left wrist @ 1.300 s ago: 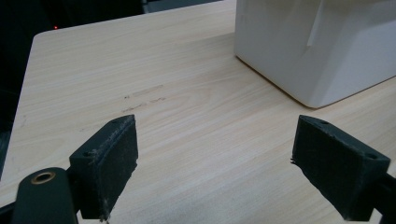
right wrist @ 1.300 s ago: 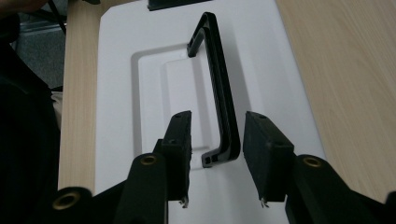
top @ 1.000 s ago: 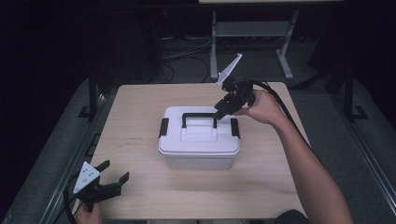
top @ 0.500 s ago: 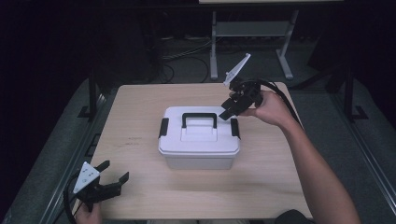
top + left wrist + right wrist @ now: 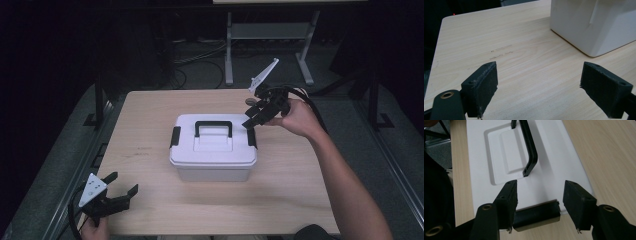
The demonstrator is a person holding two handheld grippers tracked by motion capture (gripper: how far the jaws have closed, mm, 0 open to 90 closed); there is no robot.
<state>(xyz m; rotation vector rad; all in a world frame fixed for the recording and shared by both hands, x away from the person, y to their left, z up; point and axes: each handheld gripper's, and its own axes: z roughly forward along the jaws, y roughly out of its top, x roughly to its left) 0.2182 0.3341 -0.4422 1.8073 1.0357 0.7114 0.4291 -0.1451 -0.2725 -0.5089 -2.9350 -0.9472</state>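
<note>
A white plastic box [image 5: 212, 155] with a black handle [image 5: 213, 127] stands mid-table, with a black latch at each end. My right gripper [image 5: 251, 116] hovers over the box's right end, tilted down at it. In the right gripper view its jaws [image 5: 540, 195] straddle the right latch [image 5: 536, 216] without pressing on it; they have just been opening. The handle [image 5: 530, 152] lies beyond them on the lid [image 5: 554, 157]. At the table's front left corner my left gripper [image 5: 122, 183] rests open. Bare wood shows between its jaws [image 5: 539, 75], and the box [image 5: 594, 25] stands ahead to the right.
The wooden table [image 5: 300, 200] has free room on all sides of the box. A metal stand [image 5: 270, 35] and cables [image 5: 195, 55] sit on the floor behind it. Dark floor surrounds the table.
My right gripper has shifted to the right, from beside the handle toward the box's right end, and its jaws stand wider. The left gripper has kept still.
</note>
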